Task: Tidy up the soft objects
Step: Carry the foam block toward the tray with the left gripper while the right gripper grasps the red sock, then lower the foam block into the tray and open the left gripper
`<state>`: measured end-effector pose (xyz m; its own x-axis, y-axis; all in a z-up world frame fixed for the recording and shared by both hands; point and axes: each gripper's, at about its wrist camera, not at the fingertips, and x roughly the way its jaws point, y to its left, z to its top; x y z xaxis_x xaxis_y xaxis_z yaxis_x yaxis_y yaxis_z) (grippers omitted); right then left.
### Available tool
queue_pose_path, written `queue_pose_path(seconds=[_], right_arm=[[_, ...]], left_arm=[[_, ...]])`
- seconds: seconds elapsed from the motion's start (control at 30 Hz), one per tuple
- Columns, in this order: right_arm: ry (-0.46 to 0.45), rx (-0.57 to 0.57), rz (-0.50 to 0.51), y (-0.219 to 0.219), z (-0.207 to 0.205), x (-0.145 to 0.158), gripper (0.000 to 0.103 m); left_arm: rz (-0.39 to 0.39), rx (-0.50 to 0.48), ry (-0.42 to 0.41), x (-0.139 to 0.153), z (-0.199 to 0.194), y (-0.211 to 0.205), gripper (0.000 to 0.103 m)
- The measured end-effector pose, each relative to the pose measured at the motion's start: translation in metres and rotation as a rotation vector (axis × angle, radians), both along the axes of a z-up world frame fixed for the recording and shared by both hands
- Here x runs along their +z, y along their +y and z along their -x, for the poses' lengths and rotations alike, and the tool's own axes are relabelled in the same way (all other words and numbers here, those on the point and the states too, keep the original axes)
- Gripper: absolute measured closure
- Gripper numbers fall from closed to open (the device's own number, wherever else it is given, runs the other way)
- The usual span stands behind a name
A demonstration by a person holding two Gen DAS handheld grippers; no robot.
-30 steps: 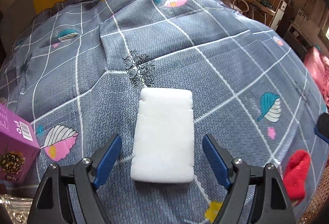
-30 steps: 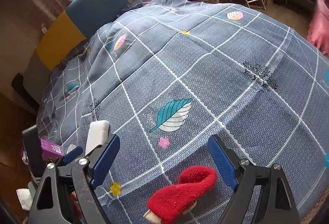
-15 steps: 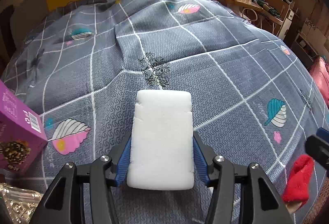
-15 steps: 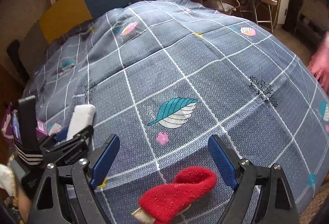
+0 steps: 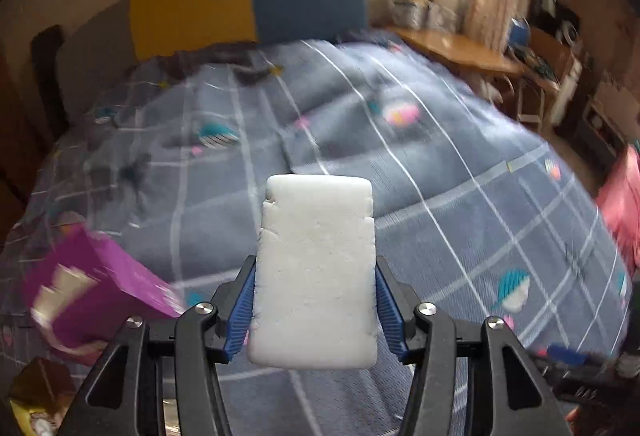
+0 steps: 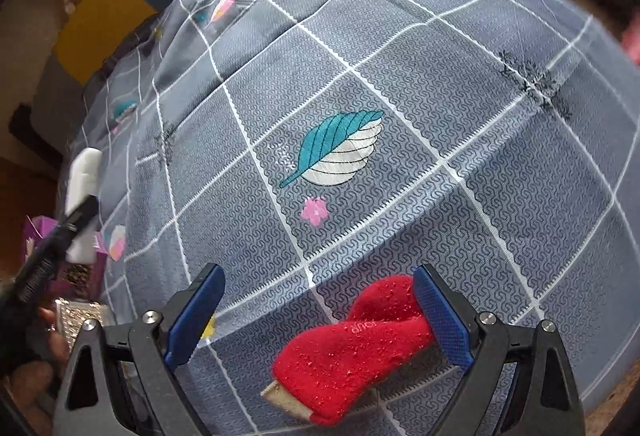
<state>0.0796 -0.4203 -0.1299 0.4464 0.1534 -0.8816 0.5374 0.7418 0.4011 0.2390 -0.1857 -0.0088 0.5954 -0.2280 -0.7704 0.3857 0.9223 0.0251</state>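
White sponge (image 5: 314,276) clamped in left claw (image 5: 314,312) — above the bedspread (image 5: 460,203)

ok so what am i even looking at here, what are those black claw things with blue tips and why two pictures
Those claws are hand-held grippers, one in each of a person's hands, each with a camera looking along its fingers; hence two pictures. In the left one, the left gripper is clamped on a white sponge block, lifted above a grey patterned bedspread, with a purple box to the side. In the right one, the right gripper is open, its jaws just widened, around a red sock lying on the bedspread. The sponge shows there too, at the left edge.
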Motion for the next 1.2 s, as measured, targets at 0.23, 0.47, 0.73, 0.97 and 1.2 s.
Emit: queue_pose_path(seconds=[0.23, 0.47, 0.73, 0.97, 1.2], right_arm=[[-0.01, 0.056, 0.051, 0.013, -0.005, 0.007, 0.004], [-0.028, -0.061, 0.139, 0.0, 0.011, 0.024, 0.004], [0.106, -0.072, 0.188, 0.008, 0.018, 0.01, 0.004], [0.159, 0.008, 0.195, 0.029, 0.013, -0.006, 0.015], [0.167, 0.07, 0.315, 0.04, 0.007, -0.004, 0.065]], left_arm=[[0.064, 0.248, -0.135, 0.075, -0.029, 0.137, 0.048], [0.065, 0.482, -0.143, 0.068, -0.02, 0.286, 0.048], [0.107, 0.614, -0.096, 0.027, 0.032, 0.384, 0.048], [0.184, 0.681, -0.06, -0.007, 0.101, 0.421, 0.048], [0.13, 0.769, -0.046, -0.042, 0.156, 0.448, 0.047]])
